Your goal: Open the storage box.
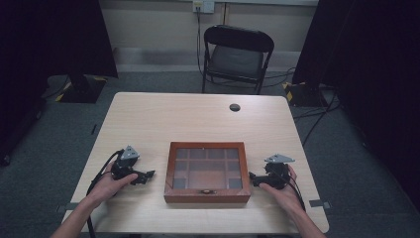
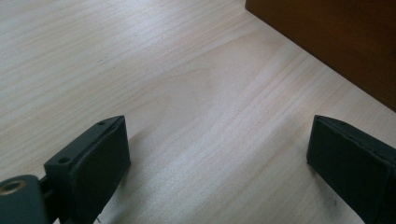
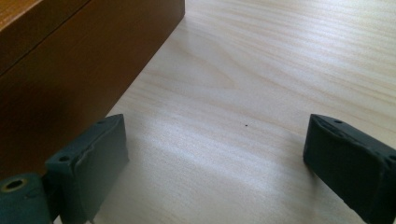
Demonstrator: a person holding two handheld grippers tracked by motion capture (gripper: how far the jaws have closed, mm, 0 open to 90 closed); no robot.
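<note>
While the glass-lidded box (image 1: 207,172) sits closed on the worktop (image 1: 198,119), I rest my left claw (image 1: 147,175) and right claw (image 1: 251,178) released beside it, flanking it, ready to reach in

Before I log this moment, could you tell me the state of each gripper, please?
Left gripper: open, holding nothing, beside the wooden box.
Right gripper: open, holding nothing, at the box's other side.

The reddish-brown wooden box with glass lid (image 1: 207,172) is darker than the pale wood-grain table (image 1: 198,119); the folding chair (image 1: 236,57) is black.
</note>
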